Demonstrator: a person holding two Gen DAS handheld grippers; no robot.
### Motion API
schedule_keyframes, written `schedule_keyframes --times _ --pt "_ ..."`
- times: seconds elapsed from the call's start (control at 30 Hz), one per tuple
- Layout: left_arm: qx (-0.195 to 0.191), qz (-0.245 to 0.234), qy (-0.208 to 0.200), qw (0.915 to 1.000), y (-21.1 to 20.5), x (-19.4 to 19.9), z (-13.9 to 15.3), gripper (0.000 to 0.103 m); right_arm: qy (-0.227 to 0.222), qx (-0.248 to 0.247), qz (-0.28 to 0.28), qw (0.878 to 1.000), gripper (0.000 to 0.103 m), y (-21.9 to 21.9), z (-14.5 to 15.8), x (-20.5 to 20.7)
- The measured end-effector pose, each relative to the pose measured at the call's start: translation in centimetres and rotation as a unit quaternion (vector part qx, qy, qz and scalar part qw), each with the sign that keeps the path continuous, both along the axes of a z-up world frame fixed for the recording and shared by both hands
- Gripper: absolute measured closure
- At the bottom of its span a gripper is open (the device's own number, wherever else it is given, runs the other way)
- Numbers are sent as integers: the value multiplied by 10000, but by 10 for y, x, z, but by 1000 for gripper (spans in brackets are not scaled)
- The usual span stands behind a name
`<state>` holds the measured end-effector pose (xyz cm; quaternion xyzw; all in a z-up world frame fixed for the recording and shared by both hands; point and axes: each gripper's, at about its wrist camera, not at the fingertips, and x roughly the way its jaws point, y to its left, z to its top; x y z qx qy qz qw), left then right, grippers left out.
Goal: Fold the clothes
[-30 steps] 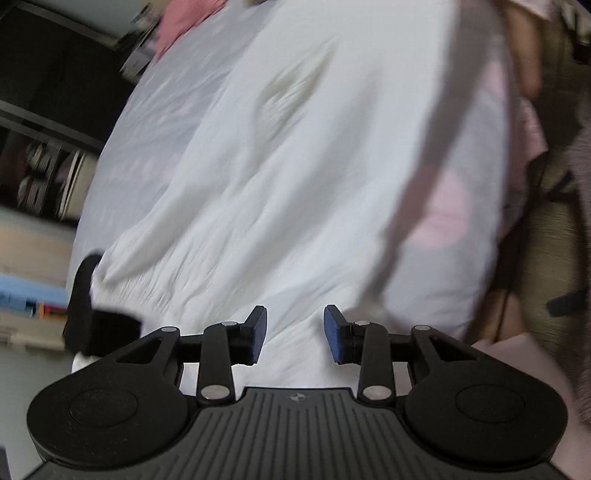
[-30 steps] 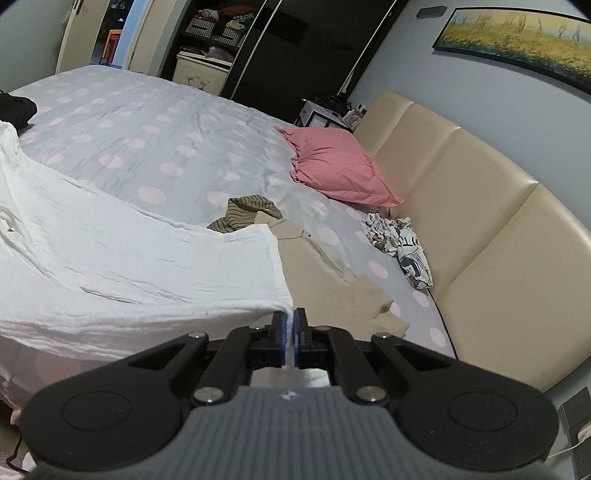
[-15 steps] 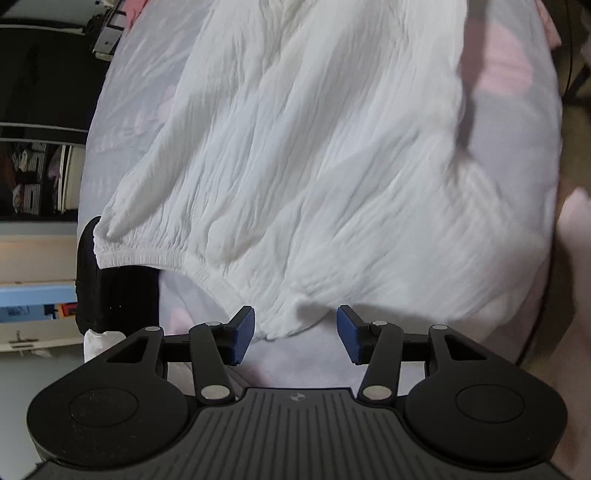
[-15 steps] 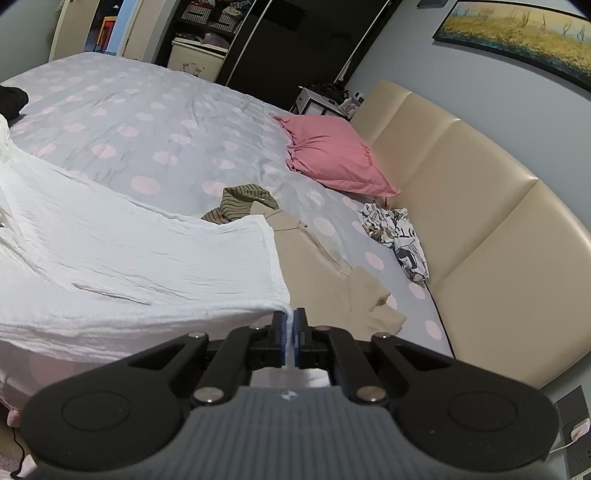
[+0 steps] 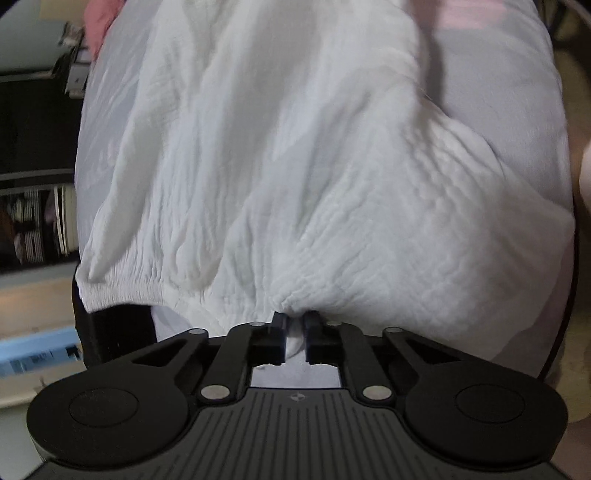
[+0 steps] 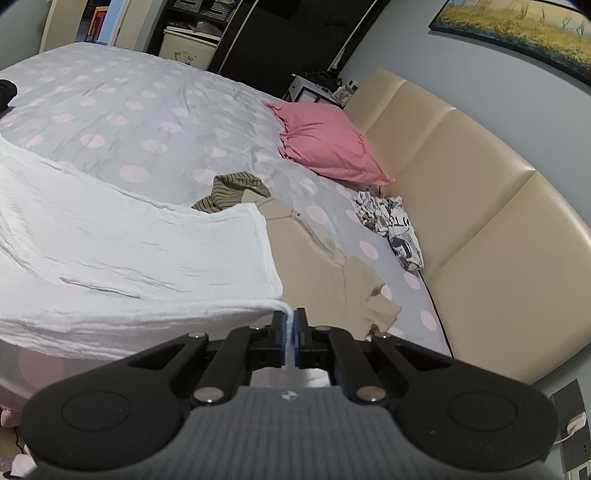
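Left gripper [image 5: 294, 325]: my jaws have just been closing and now pinch a bunched edge of the white garment [image 5: 295, 166]
Right gripper [image 6: 290, 325]: clamped on a corner of the white garment [image 6: 129, 254], which lies spread across the bed [image 6: 129, 110]
Left view only: the gathered elastic hem [image 5: 122, 291] and a black item [image 5: 110, 332] beneath it
Right view only: pink pillow [image 6: 328, 144], beige garment [image 6: 325, 269], striped garment [image 6: 229, 192], printed cloth [image 6: 391, 225], cream headboard [image 6: 461, 184], wall painting [image 6: 517, 22]

Garment [image 6: 129, 254] spread on bed [image 6: 147, 110], pillow [image 6: 328, 144] behind, perhaps against headboard [image 6: 461, 184]
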<state>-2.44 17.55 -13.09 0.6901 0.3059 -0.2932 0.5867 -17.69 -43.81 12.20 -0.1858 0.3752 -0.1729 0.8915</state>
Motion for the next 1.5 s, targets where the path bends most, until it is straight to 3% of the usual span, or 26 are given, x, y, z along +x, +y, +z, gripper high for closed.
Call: schedule_keyframes --times 0.33,0.67,0.87,1.07,1.3,1.5 --pt "-574 776 -80 9953 25 -20 73 99 -3 152 -34 9999 98 -6 -6 -9" --pt "-612 1063 -365 9918 49 -63 134 99 -87 381 -281 9988 98 -13 3 -36" --pt "-595 1153 -503 9903 55 -61 151 99 -87 395 -207 9990 98 -11 0 -26" --pt "-813 1248 -545 9873 51 -39 156 99 -26 340 -192 9992 98 -22 -5 14" --pt "-1425 1724 -574 9730 36 25 172 99 122 304 -154 9993 98 -39 -12 83" --pt "-1785 2235 -784 9550 19 90 183 99 262 356 -157 9989 98 -54 -25 154"
